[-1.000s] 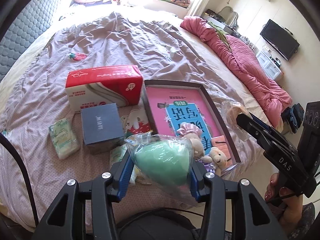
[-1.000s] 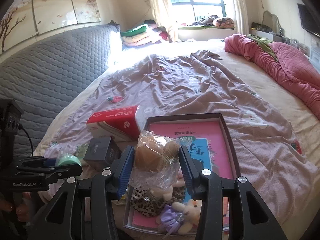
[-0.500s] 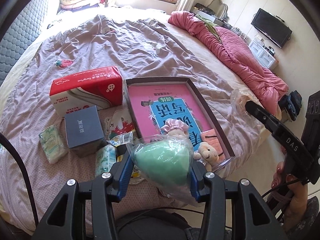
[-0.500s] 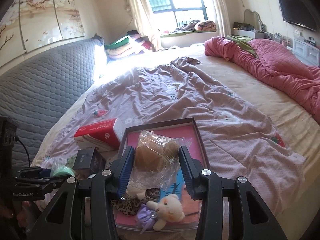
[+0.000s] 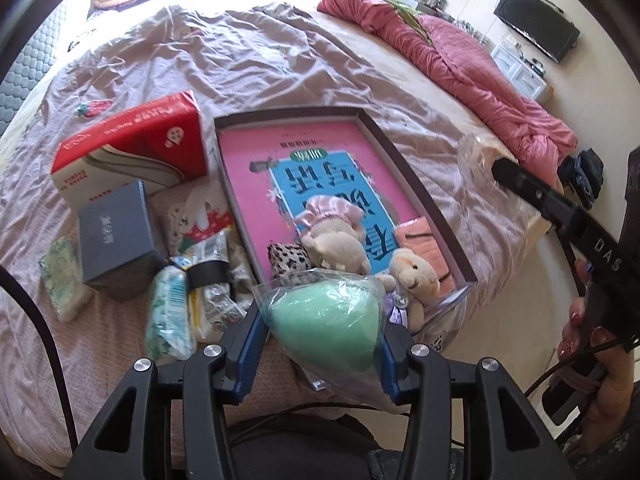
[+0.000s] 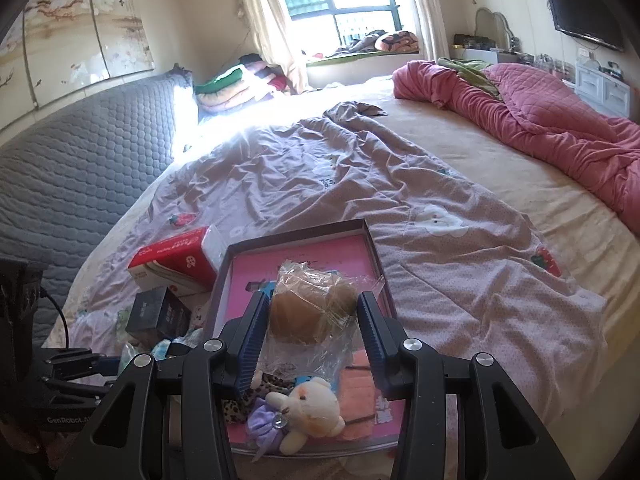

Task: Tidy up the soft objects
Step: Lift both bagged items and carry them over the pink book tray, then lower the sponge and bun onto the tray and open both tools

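A shallow dark-rimmed tray [image 5: 400,156] lies on the bed [image 5: 280,64], lined with a pink and blue booklet [image 5: 320,172]. At the tray's near end sit a beige plush in a pink frilled bonnet [image 5: 332,236], a small cream bear [image 5: 414,276] with a lilac bow, a leopard-print pouch [image 5: 286,258] and a folded peach cloth [image 5: 424,248] against the tray's right wall. Left of the tray stand a red and white tissue box [image 5: 132,152], a dark grey box [image 5: 112,236] and several small wrapped packets [image 5: 188,300].

The left gripper [image 5: 320,344] is closed on a mint-green sponge [image 5: 326,324], rounded and tapering, sealed in a clear crinkled bag; it hangs just in front of the tray's near edge. The right gripper [image 6: 312,340] clamps a brown sponge [image 6: 310,314], dome-shaped, in a similar loose clear bag, held above the tray's middle. In the left wrist view that gripper comes in from the right of the tray.
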Tool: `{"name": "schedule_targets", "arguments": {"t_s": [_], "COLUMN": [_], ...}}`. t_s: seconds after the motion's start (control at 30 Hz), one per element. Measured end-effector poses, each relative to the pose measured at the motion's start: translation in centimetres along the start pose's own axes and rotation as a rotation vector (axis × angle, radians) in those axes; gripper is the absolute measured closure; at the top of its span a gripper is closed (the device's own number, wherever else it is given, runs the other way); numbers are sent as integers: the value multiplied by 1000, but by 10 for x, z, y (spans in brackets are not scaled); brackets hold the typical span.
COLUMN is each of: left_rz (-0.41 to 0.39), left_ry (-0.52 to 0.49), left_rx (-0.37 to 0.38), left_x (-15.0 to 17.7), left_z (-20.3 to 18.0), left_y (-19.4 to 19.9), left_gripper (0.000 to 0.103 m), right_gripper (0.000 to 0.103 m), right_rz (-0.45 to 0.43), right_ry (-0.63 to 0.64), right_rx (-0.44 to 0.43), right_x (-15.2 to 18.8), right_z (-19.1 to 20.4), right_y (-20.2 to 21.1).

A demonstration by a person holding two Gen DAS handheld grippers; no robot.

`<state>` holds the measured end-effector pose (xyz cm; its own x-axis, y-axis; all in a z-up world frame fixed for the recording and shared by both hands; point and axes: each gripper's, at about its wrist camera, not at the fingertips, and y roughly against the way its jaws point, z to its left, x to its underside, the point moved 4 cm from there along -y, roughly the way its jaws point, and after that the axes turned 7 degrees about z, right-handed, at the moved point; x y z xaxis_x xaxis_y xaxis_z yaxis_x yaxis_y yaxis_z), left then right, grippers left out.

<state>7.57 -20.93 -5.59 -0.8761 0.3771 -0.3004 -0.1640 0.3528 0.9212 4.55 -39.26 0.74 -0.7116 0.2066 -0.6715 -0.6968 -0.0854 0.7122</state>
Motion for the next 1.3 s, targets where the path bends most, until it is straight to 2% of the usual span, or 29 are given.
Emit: {"name": "schedule_targets", "arguments": {"t_s": [0.27, 0.8, 1.3], "left_rz": [60, 118, 125], "left_ry": [-60, -80, -67], "left_rx": [-16, -26, -18], "left_x": [5, 4, 1], "left_z": [-16, -22, -16], "left_y": [-30, -61, -75], "left_gripper": [54, 54, 54], "right_gripper": [56, 56, 56], "right_rz": [15, 59, 178], "right_ry": [-12, -57, -20], "right_rx": [3, 71, 77], "right_x": [3, 14, 58], "right_z": [-10, -40, -41], "right_y": [-7, -19, -27]}}
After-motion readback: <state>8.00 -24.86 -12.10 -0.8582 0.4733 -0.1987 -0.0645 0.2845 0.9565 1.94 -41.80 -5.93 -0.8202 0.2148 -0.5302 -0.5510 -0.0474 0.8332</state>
